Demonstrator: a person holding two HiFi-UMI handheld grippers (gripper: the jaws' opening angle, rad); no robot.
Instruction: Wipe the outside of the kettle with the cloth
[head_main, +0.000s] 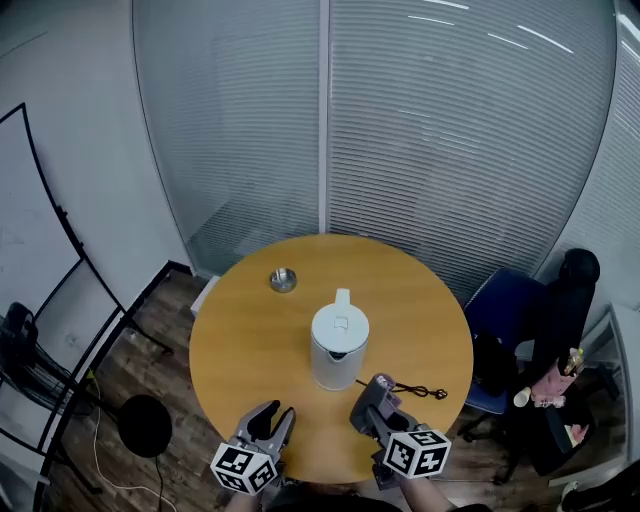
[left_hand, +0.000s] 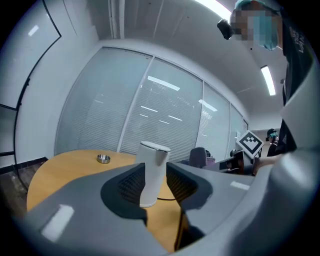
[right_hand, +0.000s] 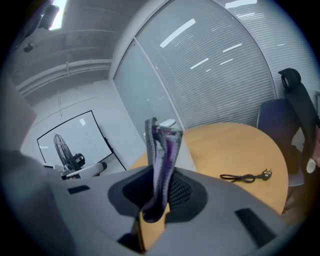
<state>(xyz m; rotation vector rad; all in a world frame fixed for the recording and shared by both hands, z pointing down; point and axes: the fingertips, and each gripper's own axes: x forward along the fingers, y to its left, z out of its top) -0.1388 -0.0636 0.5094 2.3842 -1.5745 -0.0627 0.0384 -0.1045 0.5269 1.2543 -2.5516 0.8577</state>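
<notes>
Left tool (head_main: 280, 411) released, right tool (head_main: 375, 386) clenching purple cloth (right_hand: 161, 160), white kettle (head_main: 340, 345) on round wooden table (head_main: 250, 340), glass wall (head_main: 450, 130) behind

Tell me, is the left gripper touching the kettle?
Apart. The head view shows the left gripper back near the front edge, with a stretch of bare table between its open jaws and the kettle.

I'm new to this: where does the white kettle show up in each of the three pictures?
Head view: the kettle stands near the middle of the round table.
Left gripper view: at the centre, upright on the table.
Right gripper view: at the centre, mostly hidden behind the cloth.
Shared landmark: the round wooden table.
</notes>
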